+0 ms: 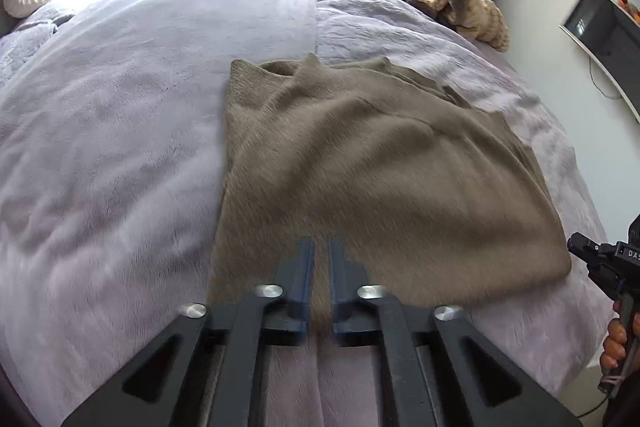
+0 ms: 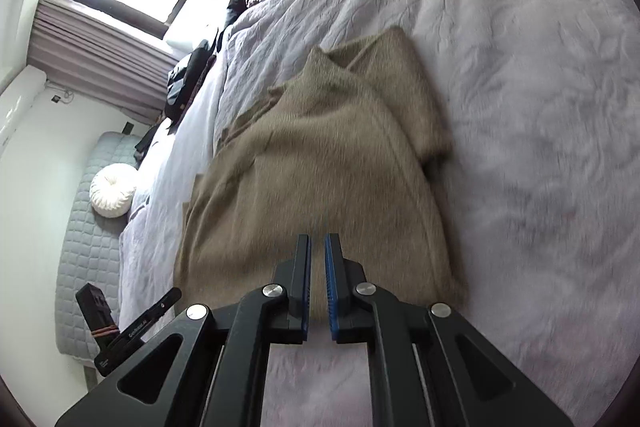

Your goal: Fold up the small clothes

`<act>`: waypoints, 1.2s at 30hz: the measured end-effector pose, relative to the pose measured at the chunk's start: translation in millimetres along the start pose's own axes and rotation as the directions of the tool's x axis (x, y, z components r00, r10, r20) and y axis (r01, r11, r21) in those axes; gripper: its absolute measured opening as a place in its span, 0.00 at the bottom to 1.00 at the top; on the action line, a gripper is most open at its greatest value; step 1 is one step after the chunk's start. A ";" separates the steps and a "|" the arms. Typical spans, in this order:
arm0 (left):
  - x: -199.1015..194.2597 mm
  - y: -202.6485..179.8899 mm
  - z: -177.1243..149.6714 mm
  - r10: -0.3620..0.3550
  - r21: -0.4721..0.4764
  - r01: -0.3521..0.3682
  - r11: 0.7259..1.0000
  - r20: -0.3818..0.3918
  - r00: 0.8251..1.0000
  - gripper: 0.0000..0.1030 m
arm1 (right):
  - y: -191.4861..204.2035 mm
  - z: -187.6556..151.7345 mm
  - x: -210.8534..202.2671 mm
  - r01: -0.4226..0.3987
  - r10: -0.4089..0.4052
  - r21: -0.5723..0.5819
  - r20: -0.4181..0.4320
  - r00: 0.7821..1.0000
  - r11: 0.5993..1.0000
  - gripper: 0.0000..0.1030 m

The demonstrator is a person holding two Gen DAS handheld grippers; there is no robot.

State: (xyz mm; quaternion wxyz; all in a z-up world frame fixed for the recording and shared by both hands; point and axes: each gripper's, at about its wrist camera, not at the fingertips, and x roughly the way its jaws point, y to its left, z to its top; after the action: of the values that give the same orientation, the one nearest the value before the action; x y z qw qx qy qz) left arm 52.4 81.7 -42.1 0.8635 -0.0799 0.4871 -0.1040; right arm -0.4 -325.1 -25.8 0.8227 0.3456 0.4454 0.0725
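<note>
Left wrist view: a brown sweater point(image 1: 360, 163) lies flat on the bed point(image 1: 120, 131), its long side running away from the camera, its neck at the far end. The left gripper point(image 1: 319, 247) sits at its near edge, jaws almost together, pinching a fold of sweater. The right gripper point(image 2: 317, 241) does the same at its own edge, tipped sideways.
</note>
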 end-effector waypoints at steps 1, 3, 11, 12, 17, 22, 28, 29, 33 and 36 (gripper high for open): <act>-4.8 -1.7 -3.5 0.021 -0.001 -0.021 1.000 0.010 1.000 0.97 | -0.2 -6.2 -2.1 0.002 -0.002 0.000 -0.003 1.000 1.000 0.11; -16.0 -6.1 -9.6 0.035 0.013 -0.036 0.999 0.062 0.997 0.99 | 0.1 -15.3 -5.8 0.010 -0.010 0.005 -0.008 1.000 1.000 0.24; -33.9 9.7 -29.3 -0.013 -0.052 0.015 0.999 0.052 0.999 0.99 | 17.7 -44.5 -15.3 0.044 -0.045 -0.024 -0.015 0.999 0.999 0.69; -34.1 15.5 -33.4 -0.019 -0.074 0.022 0.997 0.042 0.999 0.99 | 21.7 -49.2 -14.5 0.039 -0.040 -0.030 -0.020 0.999 0.999 0.69; -43.6 46.8 -55.2 -0.055 -0.168 0.060 0.984 0.037 0.998 0.99 | 41.4 -73.7 3.8 0.009 -0.015 -0.058 -0.089 0.996 0.998 0.69; -56.4 75.5 -67.5 -0.022 -0.235 0.038 0.971 0.071 0.997 0.99 | 68.5 -93.3 45.5 -0.042 0.033 -0.045 -0.192 0.981 0.998 0.69; -60.7 95.7 -75.9 0.050 -0.236 -0.030 0.971 0.078 0.996 0.99 | 126.5 -113.2 103.5 -0.132 0.104 -0.071 -0.307 0.946 0.989 0.69; -61.5 100.2 -78.2 0.050 -0.245 -0.028 0.969 0.084 0.995 0.99 | 140.3 -114.6 111.2 -0.129 0.089 -0.107 -0.312 0.946 0.986 0.69; -68.4 116.4 -85.9 0.035 -0.280 -0.002 0.960 0.111 0.993 0.99 | 199.1 -113.1 137.4 -0.150 0.067 -0.269 -0.294 0.953 0.951 0.27; -76.8 123.9 -90.9 0.056 -0.273 -0.017 0.962 0.135 0.989 0.99 | 234.3 -107.2 165.6 -0.137 0.034 -0.337 -0.295 0.955 0.932 0.18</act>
State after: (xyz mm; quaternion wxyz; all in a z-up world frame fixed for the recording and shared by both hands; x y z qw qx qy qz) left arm -51.6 217.8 -55.0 0.8786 -0.1954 0.4356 -0.0142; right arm 58.0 -24.4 -29.5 0.7948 0.1974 0.5230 0.2363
